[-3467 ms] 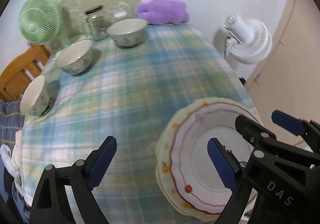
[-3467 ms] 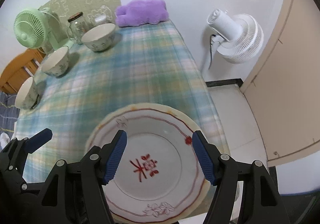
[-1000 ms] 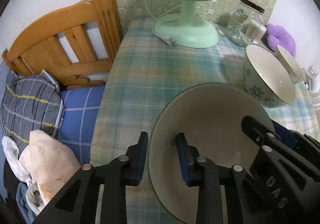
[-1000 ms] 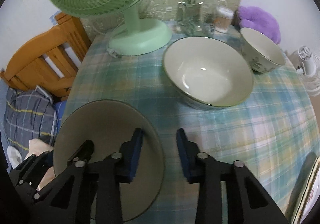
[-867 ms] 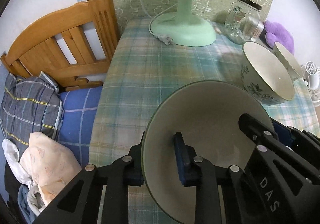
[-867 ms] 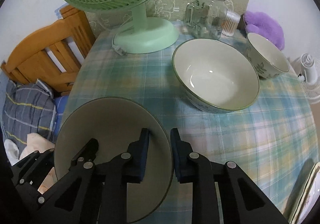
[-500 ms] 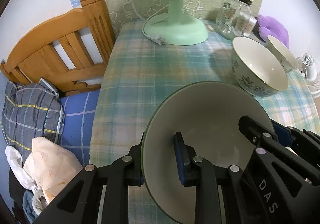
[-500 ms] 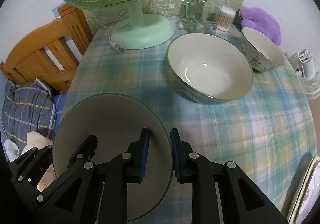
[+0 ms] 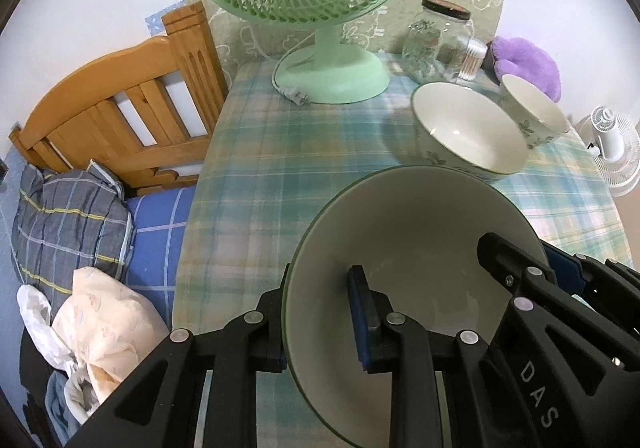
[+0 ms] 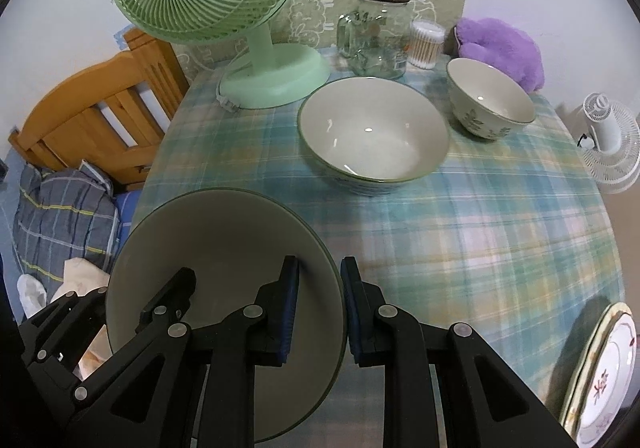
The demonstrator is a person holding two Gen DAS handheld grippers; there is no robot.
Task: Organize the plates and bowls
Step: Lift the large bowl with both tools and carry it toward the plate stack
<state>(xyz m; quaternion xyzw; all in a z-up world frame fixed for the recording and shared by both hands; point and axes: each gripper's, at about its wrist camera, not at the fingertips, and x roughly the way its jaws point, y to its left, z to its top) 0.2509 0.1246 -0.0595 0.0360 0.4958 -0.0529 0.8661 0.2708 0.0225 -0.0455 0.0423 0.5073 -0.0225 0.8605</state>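
I have both grippers clamped on the same large bowl (image 9: pixel 420 248), which fills the lower middle of the left wrist view and the lower left of the right wrist view. My left gripper (image 9: pixel 320 312) pinches its left rim, one pad inside the bowl and one outside. My right gripper (image 10: pixel 320 312) pinches the opposite rim the same way, its jaws nearly together with the bowl wall between them.

Above the held bowl in the right wrist view, a second large bowl (image 10: pixel 372 135) sits on the plaid tablecloth (image 10: pixel 500 215), near the held one but apart from it. A smaller leaf-patterned bowl (image 10: pixel 490 103) stands to its upper right, just beside it. A stack of plates (image 10: pixel 600 368) shows at the lower right edge.

Along the back of the table stand a green fan (image 10: pixel 224 7) at upper left, a glass jar (image 10: pixel 378 31) at top centre with a tub of cotton swabs (image 10: pixel 427 43) touching it, and a purple plush (image 10: pixel 504 47) behind the small bowl. A wooden headboard (image 9: pixel 120 119) and bedding (image 9: pixel 64 207) occupy the left.
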